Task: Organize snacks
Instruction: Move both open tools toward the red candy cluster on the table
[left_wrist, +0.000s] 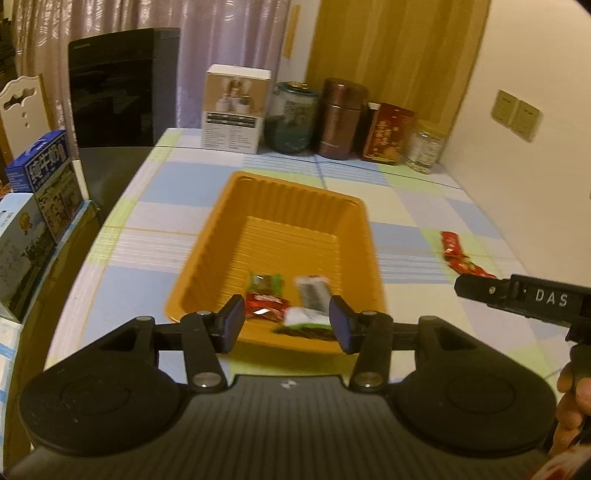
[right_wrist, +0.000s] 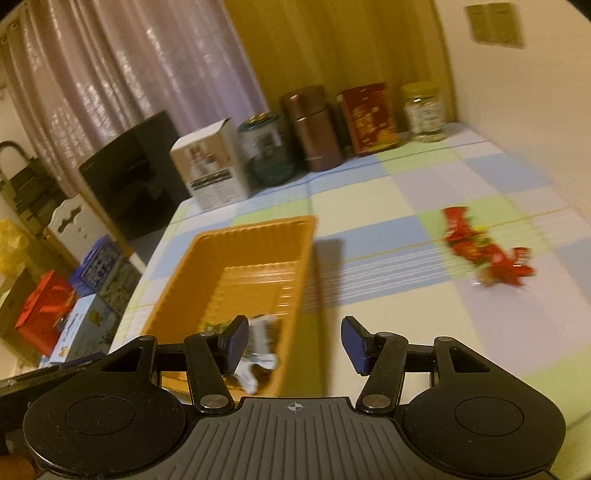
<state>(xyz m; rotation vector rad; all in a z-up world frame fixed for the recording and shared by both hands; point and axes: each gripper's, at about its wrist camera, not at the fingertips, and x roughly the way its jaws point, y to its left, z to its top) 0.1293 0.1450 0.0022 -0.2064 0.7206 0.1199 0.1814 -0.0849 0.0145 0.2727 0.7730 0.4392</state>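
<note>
An orange plastic tray (left_wrist: 295, 206) (right_wrist: 258, 240) stands on the checked tablecloth. Several wrapped snacks lie at its near end: a red one (left_wrist: 264, 301), a green one (left_wrist: 264, 281) and a black-and-white one (left_wrist: 312, 291) (right_wrist: 260, 343). My left gripper (left_wrist: 287, 322) hangs open above that near end, nothing between its pads. My right gripper (right_wrist: 294, 343) is open and empty over the tray's right rim; its finger (left_wrist: 517, 295) shows at the right of the left wrist view. A small heap of red snack packets (right_wrist: 484, 254) (left_wrist: 458, 254) lies on the cloth to the right.
Along the back wall stand a white carton (left_wrist: 236, 107), a green jar (left_wrist: 293, 118), a brown canister (left_wrist: 341, 118), a red tin (left_wrist: 388, 133) and a clear jar (left_wrist: 424, 146). A black box (left_wrist: 118, 88) and stacked cartons (left_wrist: 40, 177) are at the left edge.
</note>
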